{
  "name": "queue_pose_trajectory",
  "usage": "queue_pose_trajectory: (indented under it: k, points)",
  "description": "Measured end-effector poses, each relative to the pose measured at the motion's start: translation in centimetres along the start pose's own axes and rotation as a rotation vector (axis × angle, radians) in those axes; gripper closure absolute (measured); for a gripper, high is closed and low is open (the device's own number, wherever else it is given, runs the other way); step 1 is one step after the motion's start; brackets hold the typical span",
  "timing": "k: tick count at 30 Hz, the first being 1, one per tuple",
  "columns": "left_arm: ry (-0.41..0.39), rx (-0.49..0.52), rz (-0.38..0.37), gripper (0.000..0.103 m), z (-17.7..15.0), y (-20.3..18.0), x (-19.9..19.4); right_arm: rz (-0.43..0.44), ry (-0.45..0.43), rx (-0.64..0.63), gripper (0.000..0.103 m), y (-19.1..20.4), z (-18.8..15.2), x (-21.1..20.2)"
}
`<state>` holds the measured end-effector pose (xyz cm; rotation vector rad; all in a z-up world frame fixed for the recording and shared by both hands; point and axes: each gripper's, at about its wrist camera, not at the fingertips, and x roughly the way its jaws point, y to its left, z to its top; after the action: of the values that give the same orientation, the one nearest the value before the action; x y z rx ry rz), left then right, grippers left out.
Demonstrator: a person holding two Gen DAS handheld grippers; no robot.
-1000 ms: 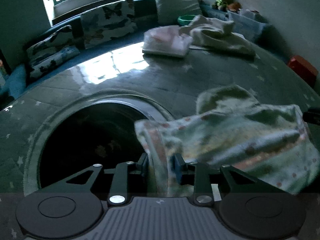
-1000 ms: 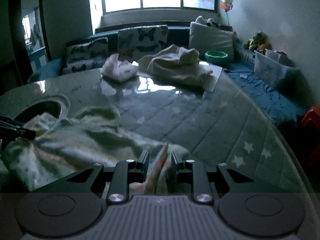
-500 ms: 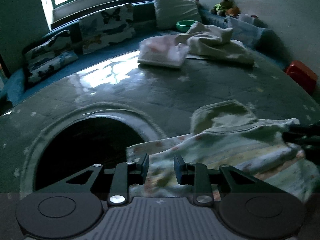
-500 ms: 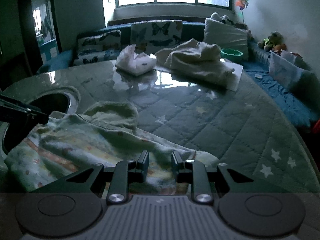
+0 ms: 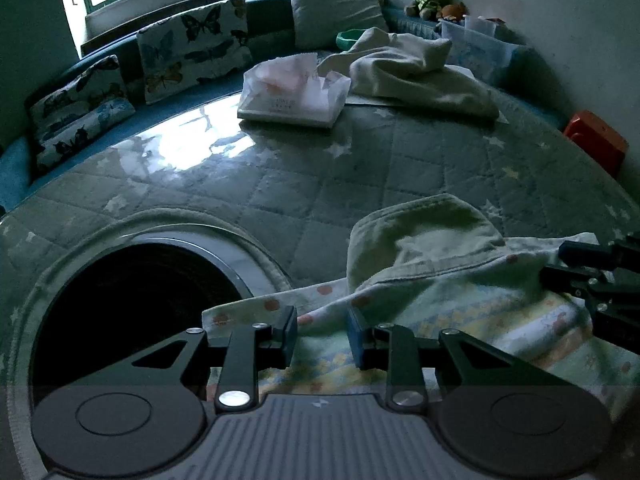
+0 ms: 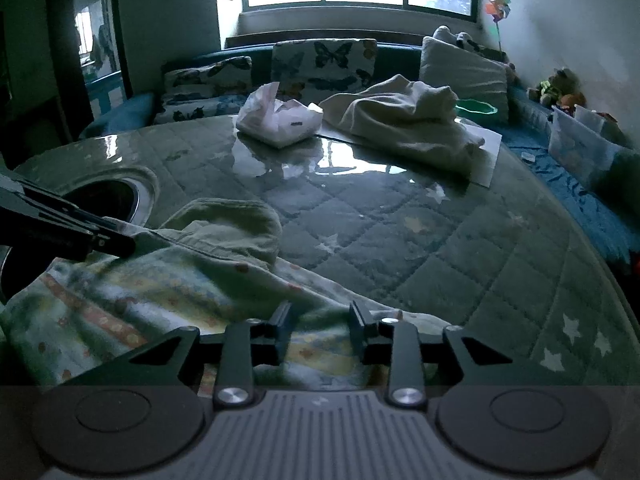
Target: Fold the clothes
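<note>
Across both frames runs the quilted star-print table cover, glossy with window glare toward the top. Lower left of the left wrist view: a round dark opening with a metal rim set into the table; same opening sits at mid-left in the right wrist view.

Task item: a patterned garment with dots and pastel stripes, spread flat on the cover at lower centre to right of the left view, its pale green hood-like part lying at the upper edge. In the right view it fills the lower left. Its near-left corner lies next to the opening's rim.

Upper centre: crumpled cream cloth on a white sheet, well apart from the garment. Just left of it, a white plastic bag or packet. Butterfly-print cushions and a plain pillow line the blue bench behind.

Left gripper: jaws spread, fabric below and between them, nothing pinched. Right gripper: jaws also spread over the garment's near edge, not clamping. Each gripper shows at the other view's edge, resting at the garment.
</note>
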<state>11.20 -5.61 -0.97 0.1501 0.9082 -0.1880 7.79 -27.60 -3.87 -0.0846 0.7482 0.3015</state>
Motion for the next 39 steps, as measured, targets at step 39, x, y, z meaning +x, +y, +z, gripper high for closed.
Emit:
queue_pose_trajectory:
  k: [39]
  points:
    - [-0.021,0.1,-0.045,0.06,-2.3,-3.7,-2.0,0.109,-0.003,-0.055,0.061,3.4,-6.9,-8.2]
